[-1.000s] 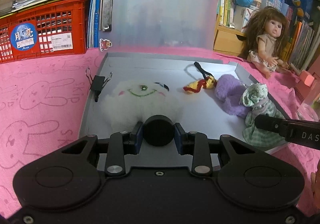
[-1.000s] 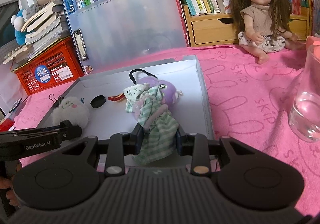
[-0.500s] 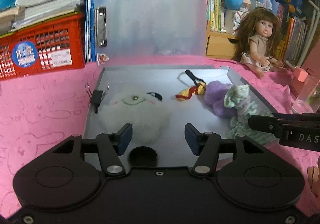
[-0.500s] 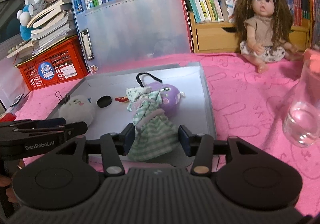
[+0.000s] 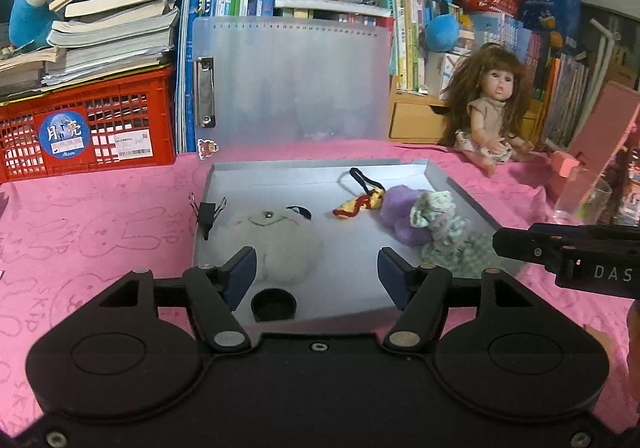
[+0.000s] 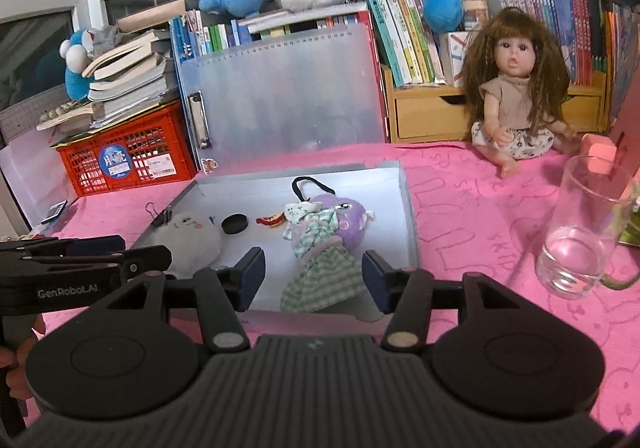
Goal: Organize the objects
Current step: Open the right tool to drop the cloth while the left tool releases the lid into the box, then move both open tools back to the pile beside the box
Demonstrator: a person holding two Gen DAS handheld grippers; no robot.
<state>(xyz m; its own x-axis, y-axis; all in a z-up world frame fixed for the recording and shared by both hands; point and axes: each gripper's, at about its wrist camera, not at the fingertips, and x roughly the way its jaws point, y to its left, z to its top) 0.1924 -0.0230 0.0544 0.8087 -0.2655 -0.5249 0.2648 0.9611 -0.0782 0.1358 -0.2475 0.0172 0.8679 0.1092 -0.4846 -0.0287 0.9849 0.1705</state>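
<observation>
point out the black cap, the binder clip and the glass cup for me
black cap [image 5: 273,304]: left wrist view, on its dark hollow top.
binder clip [image 5: 207,213]: left wrist view, on its black body at the tray's left wall.
glass cup [image 6: 582,228]: right wrist view, on its clear side wall.
</observation>
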